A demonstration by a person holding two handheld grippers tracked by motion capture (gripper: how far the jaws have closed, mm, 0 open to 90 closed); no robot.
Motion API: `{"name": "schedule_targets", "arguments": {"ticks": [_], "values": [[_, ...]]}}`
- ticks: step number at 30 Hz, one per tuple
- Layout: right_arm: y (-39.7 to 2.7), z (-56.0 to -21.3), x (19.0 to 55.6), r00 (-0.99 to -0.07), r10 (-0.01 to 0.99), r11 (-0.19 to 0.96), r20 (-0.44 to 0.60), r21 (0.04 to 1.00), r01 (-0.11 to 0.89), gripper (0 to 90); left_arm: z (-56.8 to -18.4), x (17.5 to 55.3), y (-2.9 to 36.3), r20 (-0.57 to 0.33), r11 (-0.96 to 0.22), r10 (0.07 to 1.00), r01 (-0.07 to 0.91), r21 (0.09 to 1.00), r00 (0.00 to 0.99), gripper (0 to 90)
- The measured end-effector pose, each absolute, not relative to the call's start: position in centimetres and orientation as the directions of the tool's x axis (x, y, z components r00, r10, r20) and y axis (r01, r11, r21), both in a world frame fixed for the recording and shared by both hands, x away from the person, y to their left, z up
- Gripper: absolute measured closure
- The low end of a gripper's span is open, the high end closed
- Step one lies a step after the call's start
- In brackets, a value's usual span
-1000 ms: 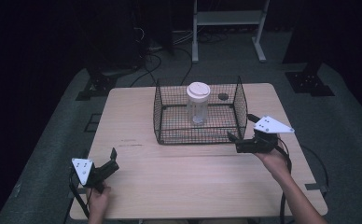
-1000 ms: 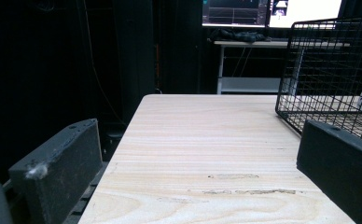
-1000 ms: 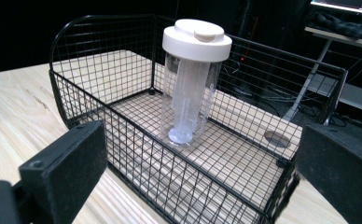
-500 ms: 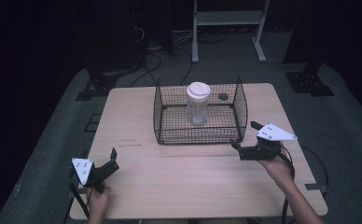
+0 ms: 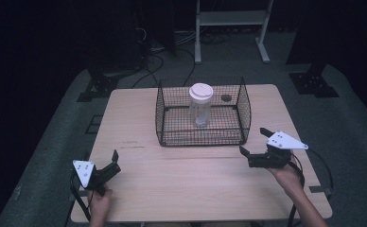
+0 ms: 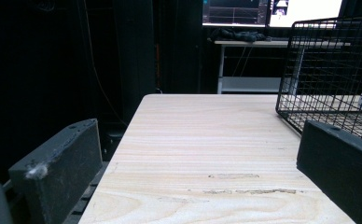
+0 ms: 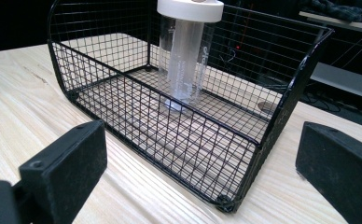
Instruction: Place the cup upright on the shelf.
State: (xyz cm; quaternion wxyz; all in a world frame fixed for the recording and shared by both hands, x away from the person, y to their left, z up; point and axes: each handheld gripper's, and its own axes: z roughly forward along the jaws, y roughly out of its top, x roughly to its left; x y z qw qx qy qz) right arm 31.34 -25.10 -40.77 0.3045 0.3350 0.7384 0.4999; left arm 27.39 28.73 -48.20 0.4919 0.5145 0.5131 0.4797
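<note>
Inside the black wire basket (image 5: 203,135) at the far middle of the desk (image 5: 172,179), a clear jar (image 5: 201,105) with a white lid stood upright. The right hand-held gripper (image 5: 253,146) hovered just off the basket's near right corner, jaws spread and empty. The left hand-held gripper (image 5: 111,159) sat near the desk's front left corner, likewise spread.
</note>
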Motion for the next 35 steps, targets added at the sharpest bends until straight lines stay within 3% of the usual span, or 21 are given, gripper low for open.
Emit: {"name": "schedule_targets", "arguments": {"ticks": [21,35], "values": [[-26.2,-41.8,29.6,-0.581,0.805,0.288,-0.121,0.936,0.203,1.5,-48.2,27.4,28.7,-0.011,0.010,1.000,0.057,0.998,0.013,0.0],[-27.0,-44.6,27.6,-0.525,0.845,0.248,-0.103,0.945,0.213,1.5,-48.2,27.4,28.7,-0.013,0.012,1.000,0.057,0.998,0.011,0.0]]}}
